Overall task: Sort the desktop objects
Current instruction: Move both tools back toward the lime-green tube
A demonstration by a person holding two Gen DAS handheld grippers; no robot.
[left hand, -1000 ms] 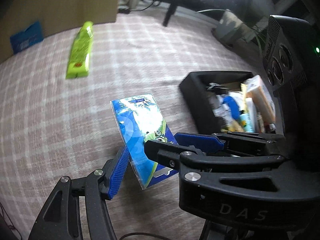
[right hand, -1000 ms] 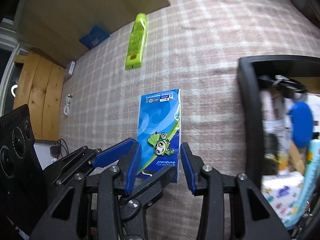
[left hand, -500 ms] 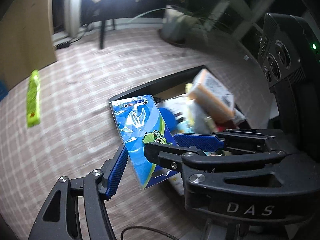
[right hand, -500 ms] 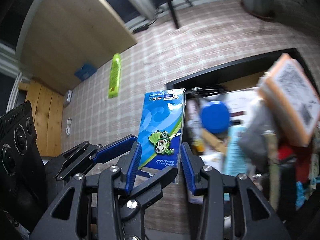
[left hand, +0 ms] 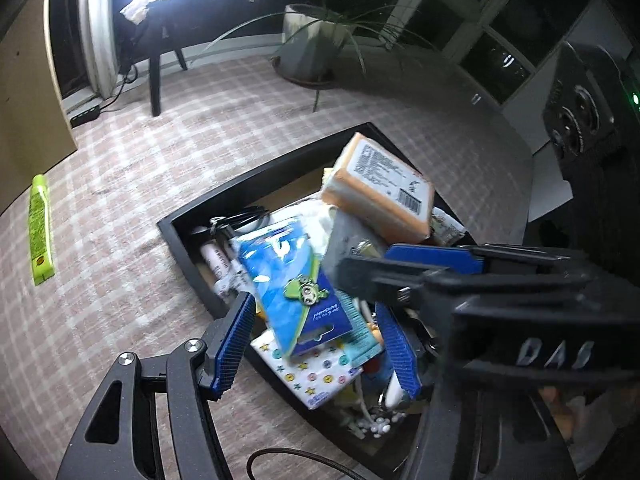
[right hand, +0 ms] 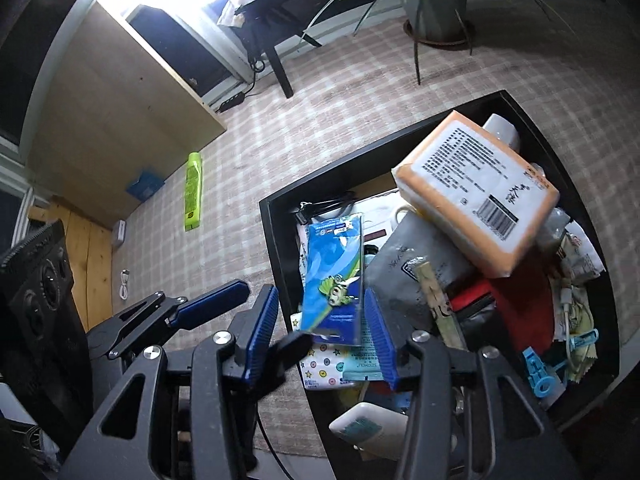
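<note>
**Blue card hangs over the tray, both tongs released**

Your left tongs [left hand: 314,308] and right tongs [right hand: 320,294] both point down at the black tray [right hand: 276,248], which sits on the checked rug [left hand: 120,280] and fills the right half of each wrist view.

The blue card [right hand: 332,276], with a small green figure on its front, stands between the blue pads [right hand: 262,332] of your right tongs. Those jaws have just been opening. A clear gap shows on the card's left side, and its right edge lies just beside the other pad without being squeezed.

In the left wrist view the same card is tilted and blurred at centre frame, between the spread pads of your left tongs, and neither pad presses on it. Whether anything still bears its lower edge you cannot tell from these views. It is over the left end of the tray, above a star-printed packet [left hand: 316,376].

The tray is heaped. An orange-edged pack [right hand: 476,184] with a barcode label lies tilted on top, upper right, over a grey pouch [right hand: 404,264]. A blue clip [right hand: 540,372] sits at the lower right.

A green tube [right hand: 192,192] lies alone on the rug, left of the tray and well apart from it.
</note>
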